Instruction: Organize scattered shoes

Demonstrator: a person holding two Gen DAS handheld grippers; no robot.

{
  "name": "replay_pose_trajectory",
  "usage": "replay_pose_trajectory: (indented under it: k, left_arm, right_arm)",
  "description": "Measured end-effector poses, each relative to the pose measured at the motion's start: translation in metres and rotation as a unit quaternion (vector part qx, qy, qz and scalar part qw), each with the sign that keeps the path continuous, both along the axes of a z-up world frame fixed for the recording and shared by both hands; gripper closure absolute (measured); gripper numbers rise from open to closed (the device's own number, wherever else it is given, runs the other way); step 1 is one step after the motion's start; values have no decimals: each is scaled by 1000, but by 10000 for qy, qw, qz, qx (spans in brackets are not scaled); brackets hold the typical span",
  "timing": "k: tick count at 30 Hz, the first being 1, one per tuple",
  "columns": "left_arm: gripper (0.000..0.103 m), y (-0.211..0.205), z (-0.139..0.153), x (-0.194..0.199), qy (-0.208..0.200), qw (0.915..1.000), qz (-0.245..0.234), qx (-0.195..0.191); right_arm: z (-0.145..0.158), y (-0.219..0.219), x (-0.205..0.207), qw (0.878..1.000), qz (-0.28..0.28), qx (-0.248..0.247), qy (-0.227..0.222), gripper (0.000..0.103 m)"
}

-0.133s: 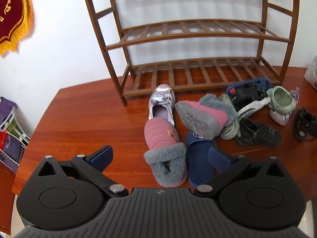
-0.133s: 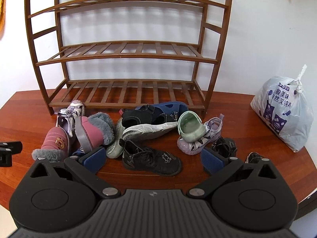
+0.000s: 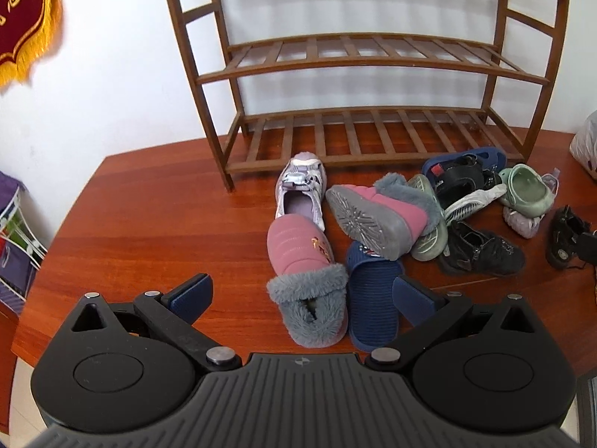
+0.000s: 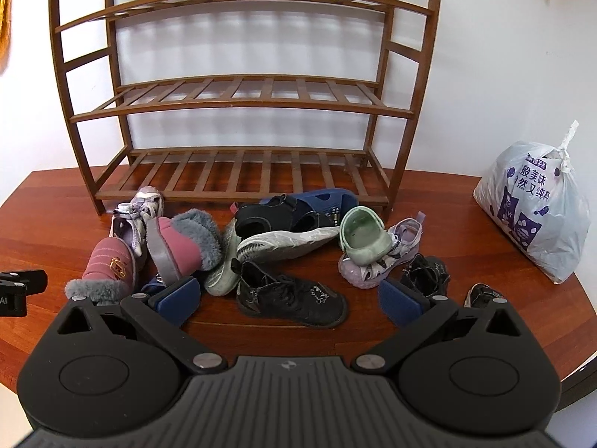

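From the left wrist, the left hand-held gripper (image 3: 302,295) gapes wide, gripping nothing; a pink fur-cuffed boot (image 3: 304,267) and navy ribbed slipper (image 3: 373,298) lie on the tabletop (image 3: 149,224) between its fingers.

From the right wrist, the right hand-held gripper (image 4: 287,295) is spread equally wide and empty, a black lace-up suede shoe (image 4: 294,295) just ahead.

Left gripper (image 3: 302,295): jaws wide, nothing between the pads
Nearest shoes: pink fur-lined boot (image 3: 304,261) upright beside a navy slipper (image 3: 373,298)
Second pink boot (image 3: 377,212): on its side, sole showing
Shoe rack (image 3: 365,142): bare shelves, standing on the desk (image 3: 149,216)
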State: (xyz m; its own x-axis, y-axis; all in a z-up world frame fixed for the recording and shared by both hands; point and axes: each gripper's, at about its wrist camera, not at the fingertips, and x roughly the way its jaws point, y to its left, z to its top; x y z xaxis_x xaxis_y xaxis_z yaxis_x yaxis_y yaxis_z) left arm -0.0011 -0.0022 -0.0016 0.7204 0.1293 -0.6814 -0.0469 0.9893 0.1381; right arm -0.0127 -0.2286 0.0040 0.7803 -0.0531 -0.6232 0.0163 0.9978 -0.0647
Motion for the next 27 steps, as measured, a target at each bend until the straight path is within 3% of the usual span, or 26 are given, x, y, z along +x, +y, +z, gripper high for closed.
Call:
replay_pose_trajectory:
  k: [3, 5, 10, 27]
  left_arm:
    - [0, -5, 0, -12, -167, 9998, 105, 81]
    - [0, 13, -2, 8, 208, 9998, -38, -33]
    - [0, 28, -10, 18, 378, 9991, -5, -177]
    - [0, 30, -15, 17, 344, 9992, 79, -178]
  right_arm:
    - [0, 2, 2, 9999, 104, 41, 23, 0]
    - [1, 3, 2, 9999, 141, 69, 19, 0]
    - [2, 3, 7, 9996, 168, 191, 94, 0]
    - [-2, 1, 22, 9997, 157, 155, 135, 0]
